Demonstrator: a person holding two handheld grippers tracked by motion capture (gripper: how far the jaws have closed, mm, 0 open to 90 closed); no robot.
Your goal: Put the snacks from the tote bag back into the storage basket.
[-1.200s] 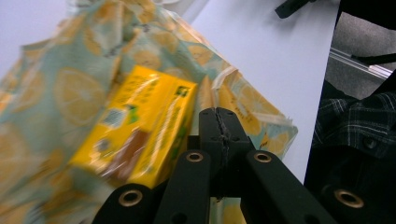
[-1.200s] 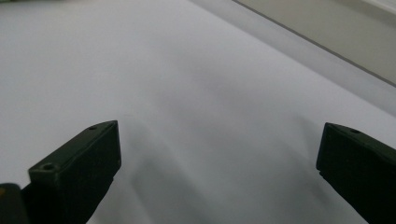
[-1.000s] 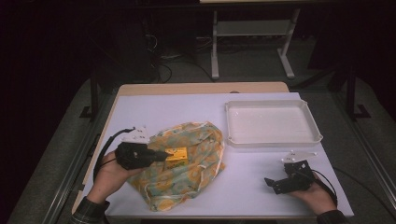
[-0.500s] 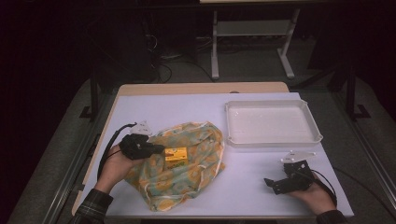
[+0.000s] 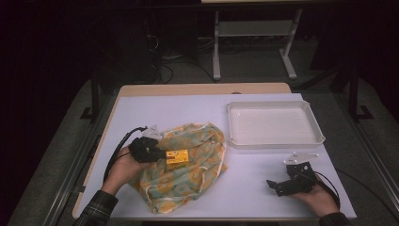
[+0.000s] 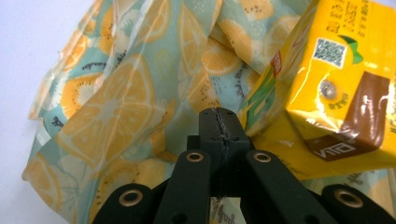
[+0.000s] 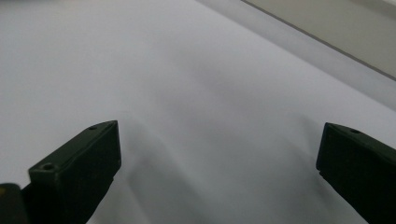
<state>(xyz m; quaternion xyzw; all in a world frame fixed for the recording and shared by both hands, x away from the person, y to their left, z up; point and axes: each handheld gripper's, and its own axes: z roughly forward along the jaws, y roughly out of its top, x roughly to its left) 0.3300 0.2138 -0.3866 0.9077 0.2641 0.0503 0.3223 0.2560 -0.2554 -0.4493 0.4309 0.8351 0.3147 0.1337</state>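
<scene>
At the table's left, the left gripper [image 5: 157, 153] — jaws pressed together with nothing visibly pinched — rests beside the yellow drink carton [image 5: 177, 158] lying on the fruit-print bag [image 5: 188, 174], which could slide if nudged; the right gripper [image 5: 282, 184] lies spread.

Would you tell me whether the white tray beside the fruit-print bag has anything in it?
Empty. In the high view the white tray shows a bare floor inside its rim; the yellow drink carton lies on the fruit-print bag instead.
</scene>
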